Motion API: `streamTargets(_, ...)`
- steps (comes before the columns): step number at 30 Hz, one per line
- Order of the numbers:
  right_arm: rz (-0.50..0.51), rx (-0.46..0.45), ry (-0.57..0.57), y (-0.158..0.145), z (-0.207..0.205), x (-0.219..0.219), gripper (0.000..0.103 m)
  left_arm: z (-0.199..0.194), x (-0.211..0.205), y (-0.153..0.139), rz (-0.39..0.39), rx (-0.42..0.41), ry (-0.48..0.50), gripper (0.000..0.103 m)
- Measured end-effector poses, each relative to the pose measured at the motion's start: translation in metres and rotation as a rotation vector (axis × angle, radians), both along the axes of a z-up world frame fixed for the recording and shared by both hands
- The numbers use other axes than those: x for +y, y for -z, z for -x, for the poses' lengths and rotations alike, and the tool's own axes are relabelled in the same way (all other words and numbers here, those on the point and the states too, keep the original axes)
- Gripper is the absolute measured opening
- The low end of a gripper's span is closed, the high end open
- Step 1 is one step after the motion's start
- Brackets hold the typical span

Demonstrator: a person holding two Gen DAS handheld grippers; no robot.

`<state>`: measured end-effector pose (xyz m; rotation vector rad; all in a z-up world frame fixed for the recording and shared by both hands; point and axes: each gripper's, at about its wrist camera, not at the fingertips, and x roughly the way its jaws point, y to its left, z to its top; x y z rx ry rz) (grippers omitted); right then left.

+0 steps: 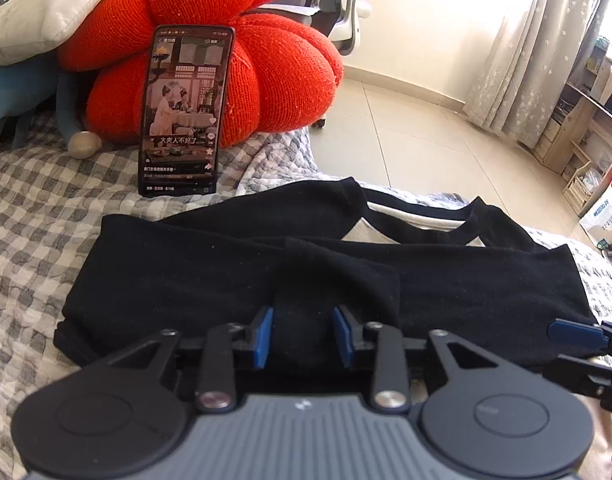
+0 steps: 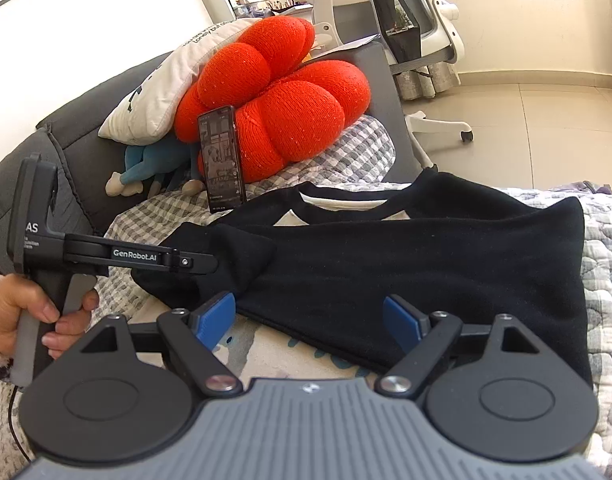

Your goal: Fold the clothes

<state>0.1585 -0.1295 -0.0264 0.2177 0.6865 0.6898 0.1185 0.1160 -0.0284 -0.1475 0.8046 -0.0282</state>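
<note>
Two claws yours: left claw (image 1: 303,336) narrowly apart, soft black knit garment (image 1: 234,272) bunched between blue pads; right claw (image 2: 310,322) spread wide over flat hem.

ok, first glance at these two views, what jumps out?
The bright red knitted pumpkin-shaped cushion at the back of the sofa, with a black smartphone propped upright against it, screen lit. In front, a black long-sleeved top lies partly folded on the grey checked quilt.

A home: cushioned sofa (image 2: 66,128), checked quilt (image 1: 34,200), curtained window (image 1: 546,40).
</note>
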Motion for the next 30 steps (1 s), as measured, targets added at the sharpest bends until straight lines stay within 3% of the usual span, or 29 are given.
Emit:
streamTargets(4, -0.082, 0.051, -0.007, 0.005, -0.006, -0.004, 0.084, 0.009, -0.01, -0.001, -0.003, -0.103, 0.041, 0.008)
streamTargets(7, -0.184, 0.105, -0.003, 0.011, -0.013, -0.01, 0.084, 0.015, -0.02, -0.003, 0.032, -0.171, 0.132, 0.008)
streamTargets(10, -0.294, 0.165, 0.008, 0.017, -0.02, -0.018, 0.084, 0.019, -0.028, 0.001, 0.06, -0.182, 0.193, 0.008)
streamTargets(12, -0.329, 0.189, 0.023, 0.019, -0.023, -0.023, 0.084, 0.024, -0.028, 0.002, 0.072, -0.183, 0.185, 0.009)
streamTargets(14, -0.329, 0.19, 0.035, 0.02, -0.022, -0.025, 0.084, 0.03, -0.024, -0.001, 0.085, -0.182, 0.151, 0.017)
streamTargets(16, -0.325, 0.188, 0.034, 0.018, -0.022, -0.024, 0.084, 0.036, -0.017, -0.005, 0.079, -0.178, 0.086, 0.037)
streamTargets(18, -0.323, 0.185, 0.026, 0.017, -0.021, -0.022, 0.084, 0.04, -0.01, -0.009, 0.081, -0.165, 0.022, 0.045)
streamTargets(23, -0.297, 0.17, -0.003, 0.015, -0.018, -0.013, 0.084, 0.039, 0.011, -0.004, 0.15, -0.1, -0.061, 0.047)
streamTargets(29, -0.269, 0.164, -0.016, 0.017, -0.017, -0.007, 0.084, 0.03, 0.014, 0.009, 0.179, -0.167, -0.117, 0.043)
streamTargets(30, -0.269, 0.165, -0.015, 0.017, -0.017, -0.007, 0.084, 0.027, 0.015, 0.012, 0.184, -0.175, -0.124, 0.039)
